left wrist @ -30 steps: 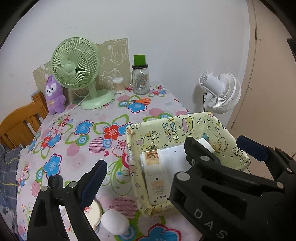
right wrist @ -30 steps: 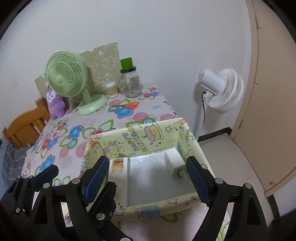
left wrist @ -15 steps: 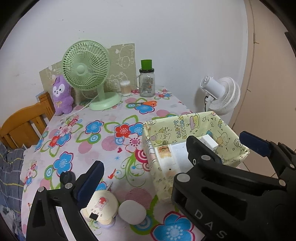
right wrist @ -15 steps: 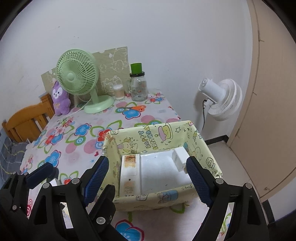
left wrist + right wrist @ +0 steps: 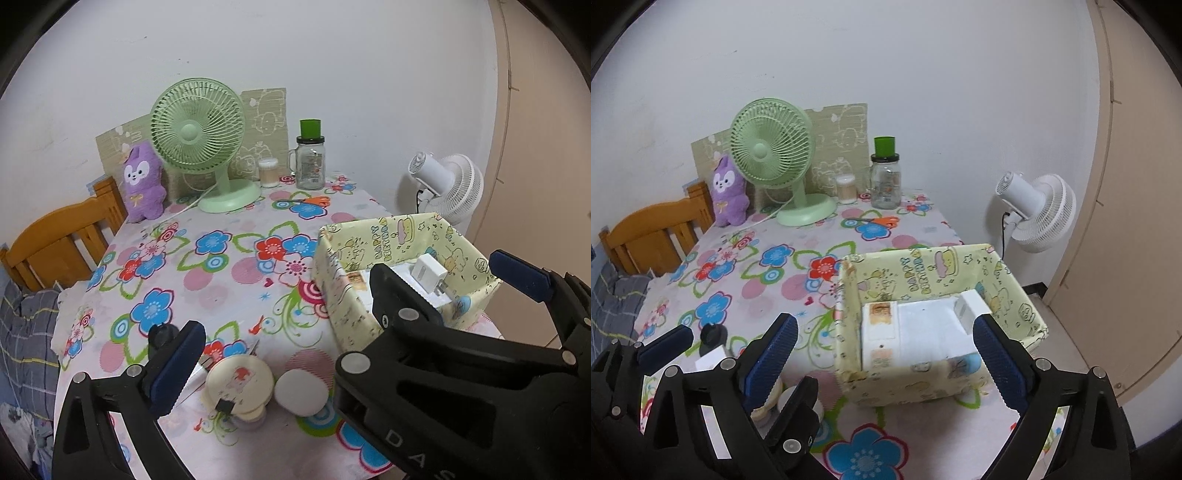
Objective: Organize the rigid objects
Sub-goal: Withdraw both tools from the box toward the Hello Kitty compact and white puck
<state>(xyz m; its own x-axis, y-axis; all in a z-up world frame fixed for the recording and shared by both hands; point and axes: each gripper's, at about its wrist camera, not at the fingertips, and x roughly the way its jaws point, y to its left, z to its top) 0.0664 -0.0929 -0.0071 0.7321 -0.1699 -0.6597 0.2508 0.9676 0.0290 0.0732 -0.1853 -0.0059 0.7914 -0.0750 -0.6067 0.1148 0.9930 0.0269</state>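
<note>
A yellow cartoon-print box (image 5: pixel 373 236) (image 5: pixel 923 273) stands at the table's right edge. It holds a white remote (image 5: pixel 879 332) and a white plug adapter (image 5: pixel 430 273) (image 5: pixel 971 306). A cream round case (image 5: pixel 238 380) and a white round puck (image 5: pixel 301 393) lie on the floral cloth at the near edge. My left gripper (image 5: pixel 343 328) is open and empty above them. My right gripper (image 5: pixel 882 354) is open and empty, raised in front of the box. The right gripper's body hides part of the box in the left wrist view.
At the back stand a green desk fan (image 5: pixel 203 140), a purple plush (image 5: pixel 142 181), a glass jar with a green lid (image 5: pixel 310 158), a small cotton-swab tub (image 5: pixel 267 171) and orange scissors (image 5: pixel 306 200). A wooden chair (image 5: pixel 59 236) is at left; a white floor fan (image 5: pixel 1034 206) at right.
Both grippers have pulled back and up from the box, so more of the table and the round case and puck show. Both stay open and empty.
</note>
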